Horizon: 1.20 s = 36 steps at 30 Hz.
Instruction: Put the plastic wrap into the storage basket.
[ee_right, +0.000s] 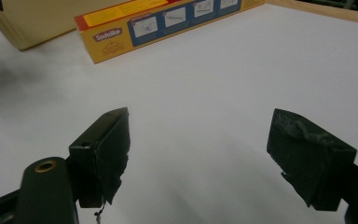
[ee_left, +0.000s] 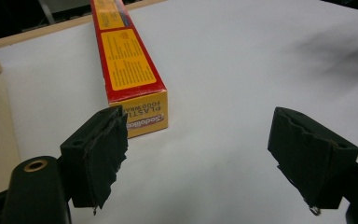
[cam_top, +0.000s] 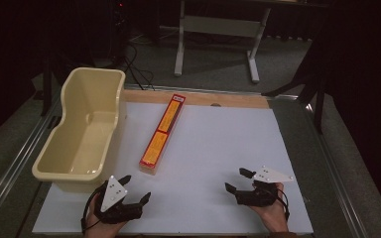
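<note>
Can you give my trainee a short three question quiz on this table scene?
1. True or false: the box lies inside the tub.
2. Which tool is nearer the box? A) left tool B) right tool
3. Fill in: both tools' jaws are ____.

Key: 1 false, it lies on the table beside the tub; 2 A; 3 open, nothing held.

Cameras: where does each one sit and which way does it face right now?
High view: above the near edge, looking forward and down on the table, tub and box; hands with the left claw and right claw.
Left gripper view: on the left claw, open, facing the box end.
Right gripper view: on the right claw, open, facing the box side.
Shared: the box.
</note>
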Each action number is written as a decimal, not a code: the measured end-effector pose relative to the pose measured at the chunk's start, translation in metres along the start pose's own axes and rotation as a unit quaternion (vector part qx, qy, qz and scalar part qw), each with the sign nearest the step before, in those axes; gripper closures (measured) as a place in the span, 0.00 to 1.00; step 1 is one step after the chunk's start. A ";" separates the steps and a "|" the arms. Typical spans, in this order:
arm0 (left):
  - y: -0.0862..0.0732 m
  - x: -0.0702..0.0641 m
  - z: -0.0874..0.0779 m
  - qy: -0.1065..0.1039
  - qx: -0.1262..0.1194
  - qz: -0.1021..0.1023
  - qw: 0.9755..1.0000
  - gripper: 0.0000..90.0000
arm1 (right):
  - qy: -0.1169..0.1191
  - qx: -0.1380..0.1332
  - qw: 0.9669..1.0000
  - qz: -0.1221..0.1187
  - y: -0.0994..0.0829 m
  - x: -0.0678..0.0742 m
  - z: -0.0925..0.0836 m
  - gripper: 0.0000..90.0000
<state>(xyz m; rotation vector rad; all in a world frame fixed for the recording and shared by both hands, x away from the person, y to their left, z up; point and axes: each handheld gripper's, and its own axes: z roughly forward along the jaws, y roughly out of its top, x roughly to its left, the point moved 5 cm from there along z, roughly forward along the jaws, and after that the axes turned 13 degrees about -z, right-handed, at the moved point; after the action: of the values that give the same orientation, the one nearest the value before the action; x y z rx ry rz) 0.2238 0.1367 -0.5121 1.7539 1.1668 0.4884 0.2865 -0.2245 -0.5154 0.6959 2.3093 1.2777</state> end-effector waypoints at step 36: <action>-0.002 0.009 -0.007 0.020 -0.013 -0.010 1.000 0.22 | 0.081 -0.031 0.995 -0.058 0.089 0.048 0.067 0.67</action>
<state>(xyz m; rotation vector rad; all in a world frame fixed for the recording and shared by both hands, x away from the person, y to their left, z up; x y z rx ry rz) 0.2220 0.1478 -0.5117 1.7159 1.1988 0.5265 0.3062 -0.1114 -0.4776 0.4448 2.3862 1.3906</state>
